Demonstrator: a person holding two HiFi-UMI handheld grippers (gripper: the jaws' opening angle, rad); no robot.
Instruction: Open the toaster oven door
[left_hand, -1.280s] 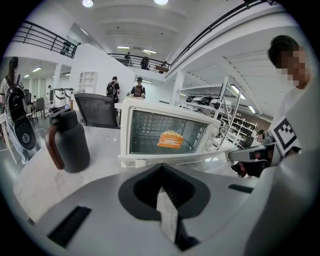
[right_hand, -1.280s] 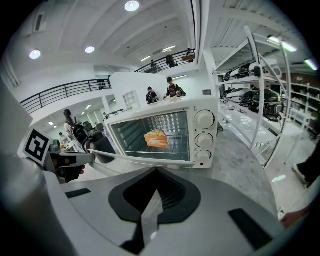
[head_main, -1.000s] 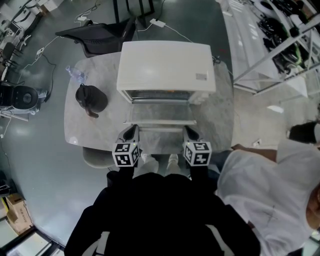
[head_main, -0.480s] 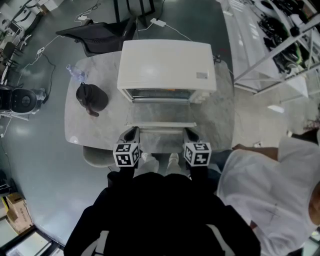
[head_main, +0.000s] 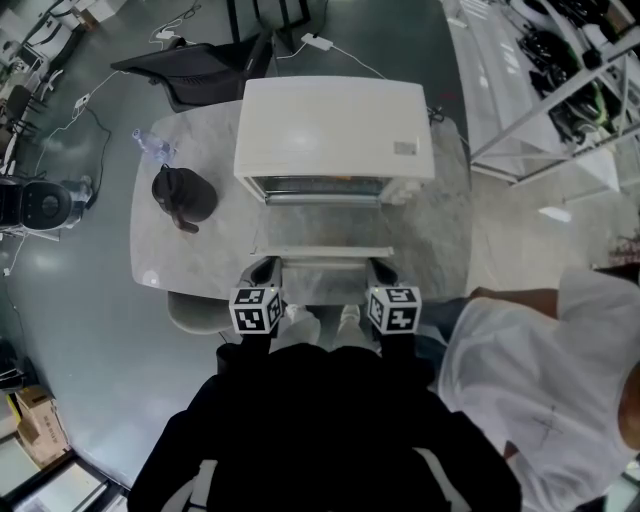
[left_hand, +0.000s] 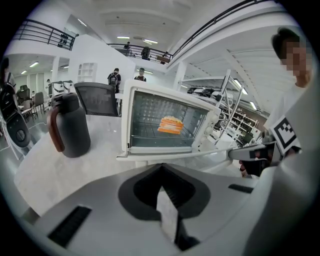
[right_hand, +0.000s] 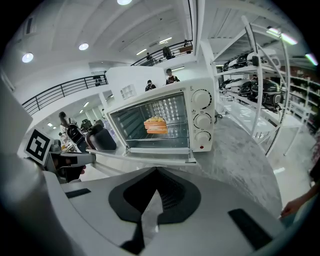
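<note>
Nearest, the grey left gripper (head_main: 263, 268) and its twin, the right gripper (head_main: 377, 268), hang just in front of the boxy white toaster oven (head_main: 335, 130). Each pair of fingers is pressed together on nothing, probably because the job looks done. The oven's glass door (head_main: 320, 228) lies folded flat over the grey marble counter (head_main: 200, 255). Inside the oven, an orange-and-yellow food piece (right_hand: 155, 125) sits on the rack.

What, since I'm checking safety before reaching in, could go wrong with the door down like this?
1. The door lies flat towards the table's near edge, with the left gripper and right gripper close to its front corners; a forward move could knock it.
2. The food sits deep on the rack; reaching it means crossing the door, which may be hot.
</note>
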